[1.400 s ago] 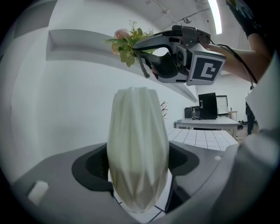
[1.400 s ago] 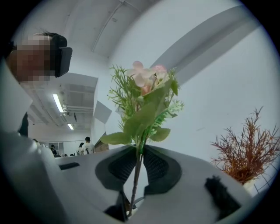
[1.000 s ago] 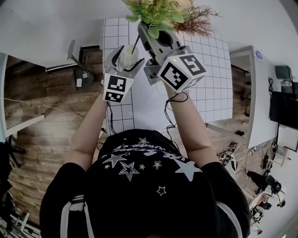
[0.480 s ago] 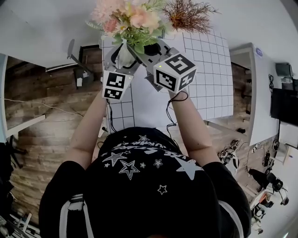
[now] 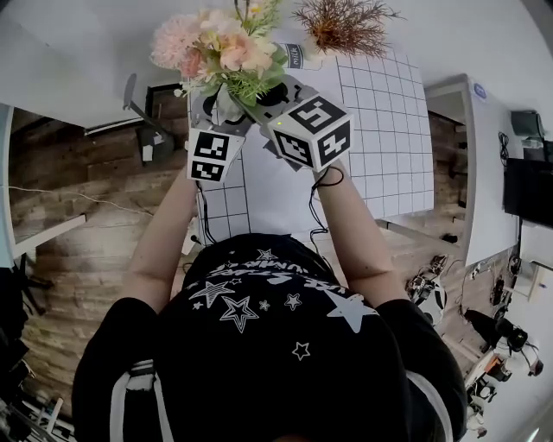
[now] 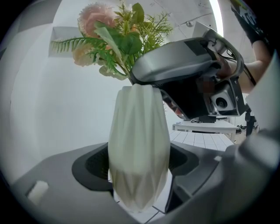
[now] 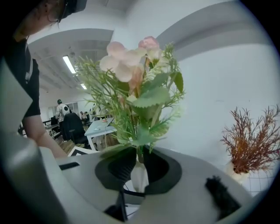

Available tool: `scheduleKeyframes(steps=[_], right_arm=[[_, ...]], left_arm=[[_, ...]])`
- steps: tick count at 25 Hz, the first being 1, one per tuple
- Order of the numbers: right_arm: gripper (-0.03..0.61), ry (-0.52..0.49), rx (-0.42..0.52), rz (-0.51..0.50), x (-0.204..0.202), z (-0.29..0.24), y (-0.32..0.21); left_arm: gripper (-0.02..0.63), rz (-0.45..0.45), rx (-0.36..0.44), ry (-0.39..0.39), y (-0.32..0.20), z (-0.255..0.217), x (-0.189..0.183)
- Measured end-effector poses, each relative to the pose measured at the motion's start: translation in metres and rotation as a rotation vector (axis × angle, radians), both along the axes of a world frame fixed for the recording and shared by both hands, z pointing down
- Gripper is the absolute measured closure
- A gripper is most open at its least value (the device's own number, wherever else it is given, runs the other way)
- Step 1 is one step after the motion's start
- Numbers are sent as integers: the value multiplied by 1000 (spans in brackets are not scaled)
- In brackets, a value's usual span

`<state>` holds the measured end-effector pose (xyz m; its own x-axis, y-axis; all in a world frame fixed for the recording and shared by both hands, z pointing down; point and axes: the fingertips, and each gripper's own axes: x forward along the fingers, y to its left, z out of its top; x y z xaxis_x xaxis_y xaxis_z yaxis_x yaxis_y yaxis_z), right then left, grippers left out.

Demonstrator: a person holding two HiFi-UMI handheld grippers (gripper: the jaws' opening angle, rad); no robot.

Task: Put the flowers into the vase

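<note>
One dried plant (image 7: 251, 140) beyond; left hand-held gripper (image 6: 139, 162) grips vase (image 6: 139, 127), right hand-held gripper (image 7: 139, 168) flowers (image 7: 140, 87).

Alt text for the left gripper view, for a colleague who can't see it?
A white faceted vase stands upright, clamped in the left gripper. Just above its mouth, the right gripper holds a leafy bunch of pink flowers.

White table (image 5: 380, 129) ruled with a dark square grid, standing on a wood-plank floor (image 5: 78, 259). A white faceted vase (image 6: 139, 153) stands upright at 10 o'clock. A russet dried plant (image 5: 346, 24) in a pale pot is at 12 o'clock.
</note>
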<state>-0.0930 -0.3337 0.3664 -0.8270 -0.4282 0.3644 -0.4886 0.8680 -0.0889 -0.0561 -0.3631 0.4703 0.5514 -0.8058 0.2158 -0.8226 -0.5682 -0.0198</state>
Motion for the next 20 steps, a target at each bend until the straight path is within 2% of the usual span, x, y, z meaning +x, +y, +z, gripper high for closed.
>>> scheduleKeyframes(steps=[4, 7, 14, 20], right_arm=[[517, 80, 16, 2, 1, 0, 4], [506, 98, 5, 11, 1, 0, 5], [412, -12, -36, 1, 2, -3, 9], [411, -36, -49, 21, 12, -2, 16]], left_arm=[[241, 0, -2, 7, 0, 0, -1], [241, -2, 0, 12, 1, -1, -2], [241, -5, -4, 21, -1, 0, 0], [239, -8, -1, 29, 0, 0, -2]])
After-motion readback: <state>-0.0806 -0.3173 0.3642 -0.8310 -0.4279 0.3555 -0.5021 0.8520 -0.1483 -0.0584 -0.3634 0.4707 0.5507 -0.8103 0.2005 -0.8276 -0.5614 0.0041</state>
